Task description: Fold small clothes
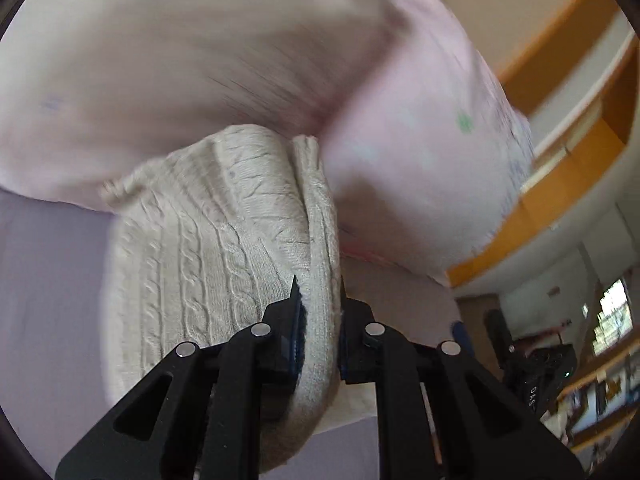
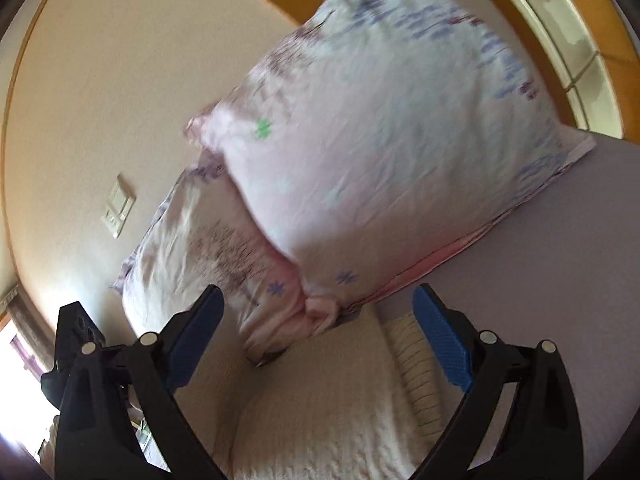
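A cream cable-knit garment (image 1: 208, 248) is pinched by its folded edge in my left gripper (image 1: 319, 292), which is shut on it and holds it lifted in front of the pillows. The same cream knit (image 2: 320, 408) lies below my right gripper (image 2: 318, 300) on the lilac sheet, with a ribbed band (image 2: 416, 368) on its right side. My right gripper is open and empty, its blue pads (image 2: 444, 344) spread wide above the knit.
Two pink floral pillows (image 2: 380, 140) lie stacked at the head of the bed, close behind the garment. The lilac bed sheet (image 2: 560, 280) extends to the right. A beige wall with a switch plate (image 2: 118, 206) and a wooden headboard (image 1: 560, 184) stand beyond.
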A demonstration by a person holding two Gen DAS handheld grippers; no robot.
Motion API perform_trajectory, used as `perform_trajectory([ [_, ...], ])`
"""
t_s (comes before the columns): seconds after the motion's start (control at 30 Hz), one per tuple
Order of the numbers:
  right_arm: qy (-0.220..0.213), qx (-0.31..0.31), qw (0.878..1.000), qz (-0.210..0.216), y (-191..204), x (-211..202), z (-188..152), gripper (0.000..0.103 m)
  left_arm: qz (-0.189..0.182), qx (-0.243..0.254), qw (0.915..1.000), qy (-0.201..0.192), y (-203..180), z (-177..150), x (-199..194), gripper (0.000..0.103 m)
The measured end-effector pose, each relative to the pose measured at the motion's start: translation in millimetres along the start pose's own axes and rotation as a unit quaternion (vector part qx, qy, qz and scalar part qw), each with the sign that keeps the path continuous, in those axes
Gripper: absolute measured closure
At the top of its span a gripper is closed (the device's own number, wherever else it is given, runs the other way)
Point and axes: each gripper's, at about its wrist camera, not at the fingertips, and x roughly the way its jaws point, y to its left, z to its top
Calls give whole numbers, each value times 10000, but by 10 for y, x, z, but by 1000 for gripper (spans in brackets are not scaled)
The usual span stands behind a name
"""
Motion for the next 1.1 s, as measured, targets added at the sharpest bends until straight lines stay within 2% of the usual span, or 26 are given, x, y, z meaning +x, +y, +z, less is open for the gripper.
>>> perform_trajectory([
  [0.1, 82, 116, 9997, -223, -145, 26, 56, 8, -392, -157, 9963, 743, -298, -248, 764, 90],
  [0.13, 143, 137, 9994, -280, -181, 43, 69, 8, -468, -252, 9944, 915, -311, -290, 884, 89],
  [0.2, 285, 236, 9990, -269, -257, 75, 93, 8, -861, -599, 9860, 1294, -265, -370, 1018, 87],
  [0.33, 720, 259, 9971, 2, -285, 181, 96, 8, -1478, -549, 9831, 932, -138, -273, 596, 77],
  [0.37, 945, 174, 9954, 43, -250, 247, 62, 8, -1591, -517, 9829, 776, -69, -238, 393, 56],
  [0.4, 1097, 96, 9939, 90, -220, 291, 29, 8, -1605, -525, 9838, 604, 0, -225, 217, 25],
  [0.43, 1214, 18, 9925, 148, -184, 326, 0, 9, -1590, -514, 9849, 459, 42, -222, 104, 19],
  [0.5, 1357, -225, 9904, 137, -94, 371, -60, 9, -1359, -219, 9903, 211, 117, -263, -158, 19],
  [0.6, 1633, -463, 9854, 158, -22, 445, -147, 10, -516, 358, 9980, 118, 189, -352, -337, 19],
  [0.8, 2249, -805, 9703, -373, -16, 668, -374, 24, -149, 1166, 9925, 323, 202, -654, -258, 19],
  [0.83, 2386, -842, 9664, -463, -31, 725, -426, 29, -67, 1312, 9908, 329, 164, -676, -195, 19],
  [0.9, 2641, -985, 9574, -631, -57, 840, -552, 81, 98, 1562, 9870, 375, 167, -775, -155, 19],
  [0.93, 2596, -1009, 9579, -699, -72, 844, -568, 90, 166, 1639, 9855, 399, 156, -821, -114, 19],
  [1.0, 2368, -801, 9645, -855, -187, 784, -521, 91, 270, 1773, 9829, 413, 85, -864, -22, 19],
  [1.1, 2372, -486, 9665, -853, -319, 764, -504, 91, 156, 1618, 9867, 76, 116, -848, -187, 19],
])
